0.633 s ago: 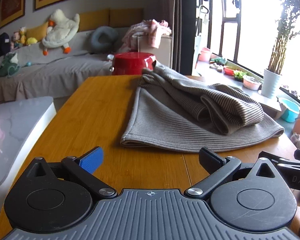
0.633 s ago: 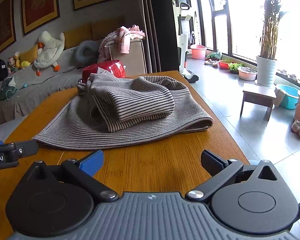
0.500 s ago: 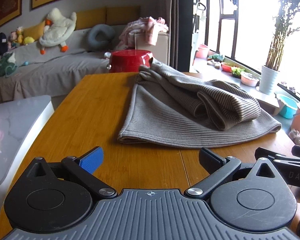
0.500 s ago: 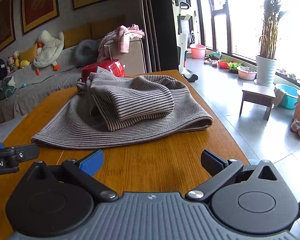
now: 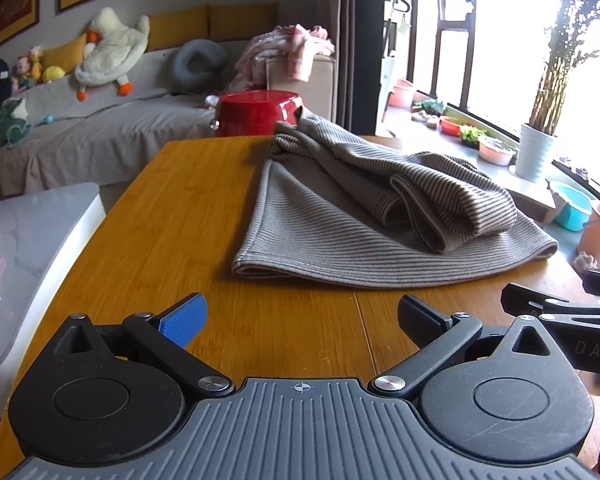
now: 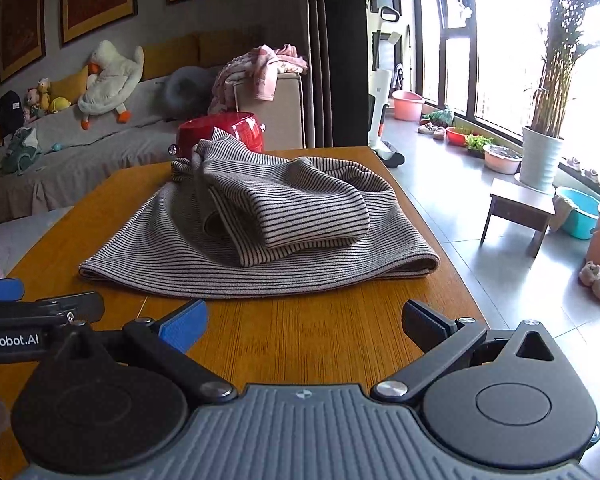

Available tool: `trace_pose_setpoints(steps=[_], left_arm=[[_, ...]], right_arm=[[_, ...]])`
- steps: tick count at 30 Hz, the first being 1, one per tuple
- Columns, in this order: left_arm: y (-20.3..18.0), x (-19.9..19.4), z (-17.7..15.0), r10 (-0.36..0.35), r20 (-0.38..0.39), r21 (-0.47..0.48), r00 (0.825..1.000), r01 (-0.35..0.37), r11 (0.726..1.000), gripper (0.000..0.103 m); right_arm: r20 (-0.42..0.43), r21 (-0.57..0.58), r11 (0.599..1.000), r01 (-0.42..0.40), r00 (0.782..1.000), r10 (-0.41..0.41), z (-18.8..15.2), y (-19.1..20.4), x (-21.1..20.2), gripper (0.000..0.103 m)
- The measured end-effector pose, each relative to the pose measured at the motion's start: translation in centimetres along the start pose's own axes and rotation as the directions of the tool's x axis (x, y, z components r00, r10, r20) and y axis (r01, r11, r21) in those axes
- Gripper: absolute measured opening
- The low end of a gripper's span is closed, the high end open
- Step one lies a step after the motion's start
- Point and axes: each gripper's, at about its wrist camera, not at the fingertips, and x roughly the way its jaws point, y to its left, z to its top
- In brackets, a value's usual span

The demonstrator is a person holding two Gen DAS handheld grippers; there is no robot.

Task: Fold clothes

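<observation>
Striped sweater [image 5: 340, 236] lies dead ahead of both grippers, its near hem running crosswise on the table [image 5: 172, 216]. Left gripper [image 5: 302, 316] and right gripper [image 6: 304, 320] both hover just short of that hem, fingers spread wide and holding nothing.

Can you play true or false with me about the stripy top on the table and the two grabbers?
1. The striped garment lies on the wooden table. True.
2. The left gripper is pinching the garment. False: its jaws are wide open and short of the cloth's near hem.
3. The right gripper is open and holds nothing. True.
4. A sleeve lies folded across the top of the garment. True.
5. The red pot sits on top of the garment. False: it is behind the garment, at the far end of the table.
6. The plush duck is on the table. False: it is on the sofa.
</observation>
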Motion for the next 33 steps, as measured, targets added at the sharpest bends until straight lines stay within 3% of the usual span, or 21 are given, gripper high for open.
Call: trace_pose_setpoints(steps=[1, 2, 5, 15, 17, 22, 24, 27, 29, 33], left_arm=[[-0.9, 0.6, 0.7, 0.005, 0.003, 0.007, 1.000, -0.005, 1.000, 0.103], [-2.6, -1.4, -0.4, 0.014, 0.029, 0.023, 0.999, -0.015, 1.000, 0.103], [-5.0, -11.4, -6.9, 0.029, 0.138, 0.054, 0.990, -0.036, 0.998, 0.103], [-2.0, -9.1, -1.0, 0.026, 0.130, 0.040, 0.991, -0.031, 0.999, 0.103], [-1.2, -8.9, -1.1, 0.022, 0.139, 0.045, 0.990, -0.029, 0.999, 0.103], [2.0, -8.7, 3.9, 0.015, 0.126, 0.044, 0.992, -0.021, 0.999, 0.103], [2.3, -8.5, 1.8, 0.011, 0.130, 0.052, 0.992, -0.018, 0.999, 0.103], [3.6, -8.5, 4.5, 0.007, 0.120, 0.046, 0.993, -0.012, 0.999, 0.103], [2.8, -8.4, 2.2, 0.009, 0.124, 0.048, 0.992, -0.015, 0.999, 0.103], [3.8, -8.2, 4.6, 0.006, 0.114, 0.046, 0.993, -0.011, 0.999, 0.103]], right_arm=[[-0.002, 0.003, 1.000, 0.002, 1.000, -0.002, 0.0, 0.0, 0.0, 0.103], [-0.002, 0.005, 1.000, 0.004, 1.000, -0.004, 0.1, -0.1, 0.1, 0.103], [-0.004, 0.012, 1.000, 0.007, 1.000, -0.007, 0.1, -0.2, 0.1, 0.103], [-0.015, 0.024, 1.000, 0.011, 1.000, -0.010, 0.0, -0.6, 0.3, 0.103], [-0.014, 0.023, 1.000, 0.011, 1.000, -0.011, 0.0, -0.5, 0.3, 0.103], [-0.017, 0.021, 1.000, 0.010, 1.000, -0.009, 0.1, -0.5, 0.3, 0.103], [-0.019, 0.022, 1.000, 0.010, 1.000, -0.009, 0.1, -0.6, 0.4, 0.103], [-0.019, 0.023, 1.000, 0.010, 1.000, -0.010, 0.1, -0.7, 0.3, 0.103], [-0.020, 0.023, 1.000, 0.011, 1.000, -0.010, 0.1, -0.7, 0.4, 0.103], [-0.023, 0.022, 1.000, 0.010, 1.000, -0.009, 0.2, -0.6, 0.4, 0.103]])
